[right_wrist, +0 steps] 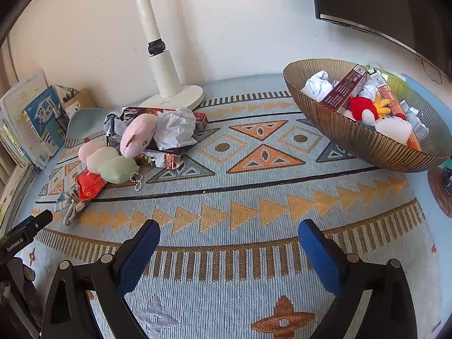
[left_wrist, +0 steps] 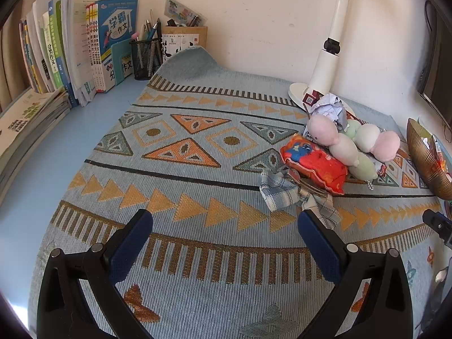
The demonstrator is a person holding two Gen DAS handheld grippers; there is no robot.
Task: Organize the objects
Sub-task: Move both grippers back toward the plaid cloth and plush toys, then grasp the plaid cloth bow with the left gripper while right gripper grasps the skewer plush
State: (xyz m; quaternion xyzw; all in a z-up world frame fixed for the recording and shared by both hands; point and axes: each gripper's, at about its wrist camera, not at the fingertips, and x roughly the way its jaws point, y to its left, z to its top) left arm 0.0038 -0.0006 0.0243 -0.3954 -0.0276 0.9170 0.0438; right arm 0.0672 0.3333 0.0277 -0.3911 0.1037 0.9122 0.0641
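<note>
A pile of loose things lies on the patterned cloth: a pastel plush caterpillar, a red pouch, a plaid cloth piece, crumpled paper and a flattened red box. A ribbed gold bowl at the right holds crumpled paper, red boxes and a red plush toy. My left gripper is open and empty, just left of the pile. My right gripper is open and empty, between pile and bowl.
A white lamp base stands behind the pile by the wall. Books, a mesh pen cup and a cardboard box line the far left. A dark monitor hangs at the right. A brown coaster lies beyond the bowl.
</note>
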